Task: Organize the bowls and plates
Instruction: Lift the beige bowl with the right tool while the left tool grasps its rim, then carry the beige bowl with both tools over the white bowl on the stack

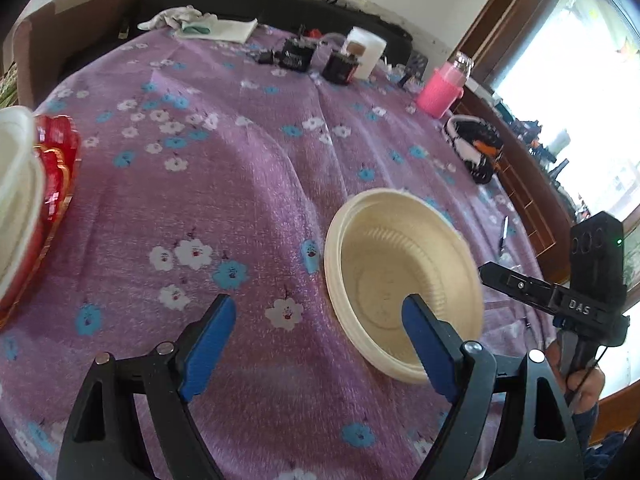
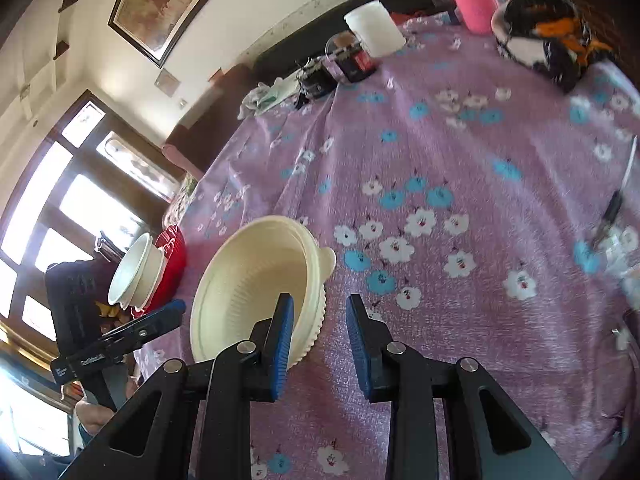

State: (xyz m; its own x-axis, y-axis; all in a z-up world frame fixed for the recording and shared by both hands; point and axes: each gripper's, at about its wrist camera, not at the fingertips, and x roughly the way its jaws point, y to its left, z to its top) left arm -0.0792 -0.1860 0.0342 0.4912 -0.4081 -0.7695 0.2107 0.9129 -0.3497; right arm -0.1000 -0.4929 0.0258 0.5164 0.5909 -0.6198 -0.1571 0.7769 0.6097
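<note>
A cream bowl (image 1: 384, 264) rests on the purple flowered tablecloth (image 1: 224, 184) and looks tipped a little. My left gripper (image 1: 320, 320) hangs open and wide just in front of it; its right finger (image 1: 424, 340) overlaps the bowl's near rim and nothing lies between the pads. In the right wrist view the same cream bowl (image 2: 256, 276) has its near wall between the jaws of my right gripper (image 2: 320, 344). That gripper is open: the left pad (image 2: 282, 344) is inside the bowl, and the right pad stands clear of its outer wall. Two white bowls (image 2: 138, 276) sit stacked on a red plate (image 2: 174, 256).
Along the far side stand a pink cup (image 1: 438, 88), a white tub (image 1: 366, 54) and small black boxes (image 1: 296, 56). A black, white and orange bundle (image 1: 476, 148) lies at the right edge, with a pen (image 1: 505, 232) near it. A hand (image 1: 582, 384) holds the right gripper's handle.
</note>
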